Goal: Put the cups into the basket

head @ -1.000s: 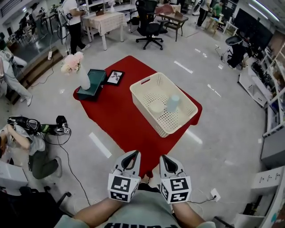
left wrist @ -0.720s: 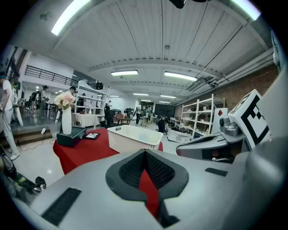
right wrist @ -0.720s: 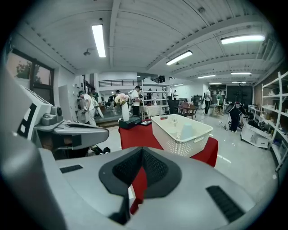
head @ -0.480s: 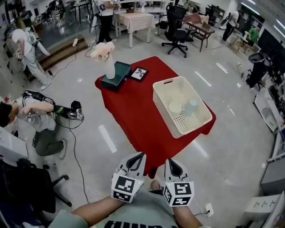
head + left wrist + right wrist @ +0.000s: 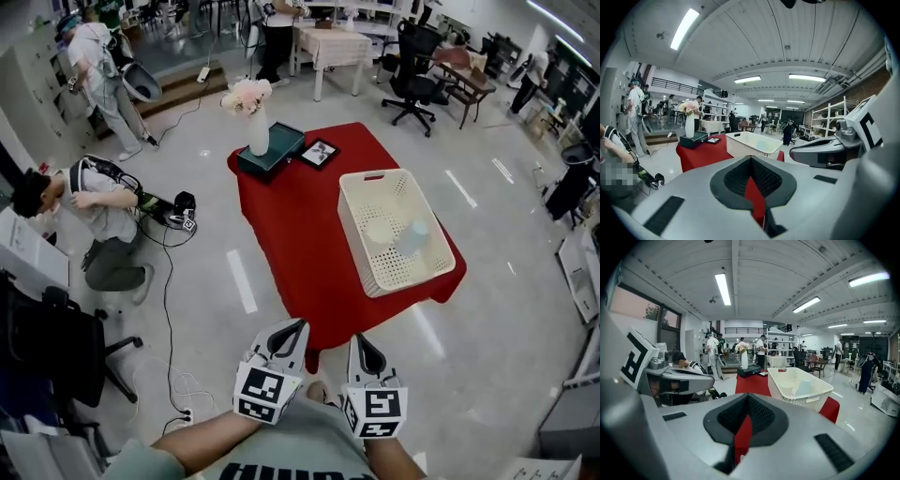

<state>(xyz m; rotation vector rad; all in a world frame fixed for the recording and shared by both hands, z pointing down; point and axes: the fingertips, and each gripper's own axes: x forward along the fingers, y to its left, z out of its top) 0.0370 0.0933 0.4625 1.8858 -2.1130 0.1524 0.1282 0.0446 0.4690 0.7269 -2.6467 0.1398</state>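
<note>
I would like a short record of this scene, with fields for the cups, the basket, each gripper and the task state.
cups: cream cup and pale blue cup, both inside the basket
basket: cream, on the red table
left gripper: shut, empty, away from the table
right gripper: shut, empty, beside the left one
task: appears done

forearms [image 5: 199, 447] cut off by the head view's lower edge; red-draped worktop [image 5: 291, 234], legs hidden; framed picture [image 5: 319, 153], content too small to tell; pale cup [image 5: 787, 391] and blue cup [image 5: 804, 386], lower parts hidden behind basket [image 5: 806, 400] wall in right gripper view
</note>
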